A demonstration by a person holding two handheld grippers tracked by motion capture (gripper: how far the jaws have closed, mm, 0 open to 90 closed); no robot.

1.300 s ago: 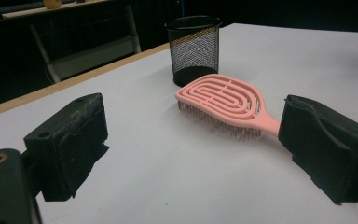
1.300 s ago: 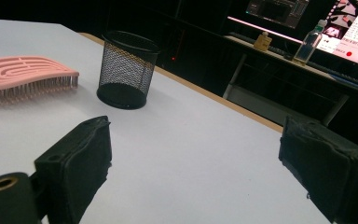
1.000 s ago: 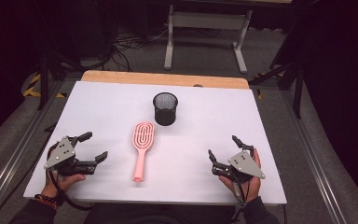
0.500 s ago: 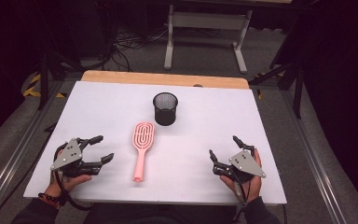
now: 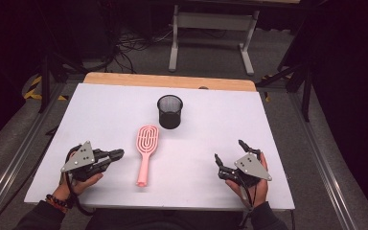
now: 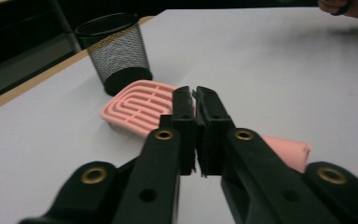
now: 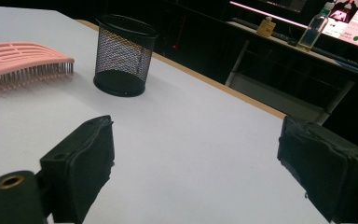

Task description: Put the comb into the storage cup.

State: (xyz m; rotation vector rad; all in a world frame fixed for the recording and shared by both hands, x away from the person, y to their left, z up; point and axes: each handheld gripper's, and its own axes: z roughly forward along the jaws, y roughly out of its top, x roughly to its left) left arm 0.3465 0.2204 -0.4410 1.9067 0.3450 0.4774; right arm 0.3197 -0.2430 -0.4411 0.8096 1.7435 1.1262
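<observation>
The left gripper (image 5: 117, 154), its jaws just closed together on nothing, sits beside the pink hairbrush (image 5: 145, 152) lying near the mesh cup (image 5: 169, 111). It should reopen before grasping the handle. The right gripper (image 5: 230, 158) rests open.

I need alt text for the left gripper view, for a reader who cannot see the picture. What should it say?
The left gripper points its two black jaws, closed together with nothing between them, at a pink hairbrush lying on a white table. A black mesh cup stands upright just beyond the brush head.
</observation>
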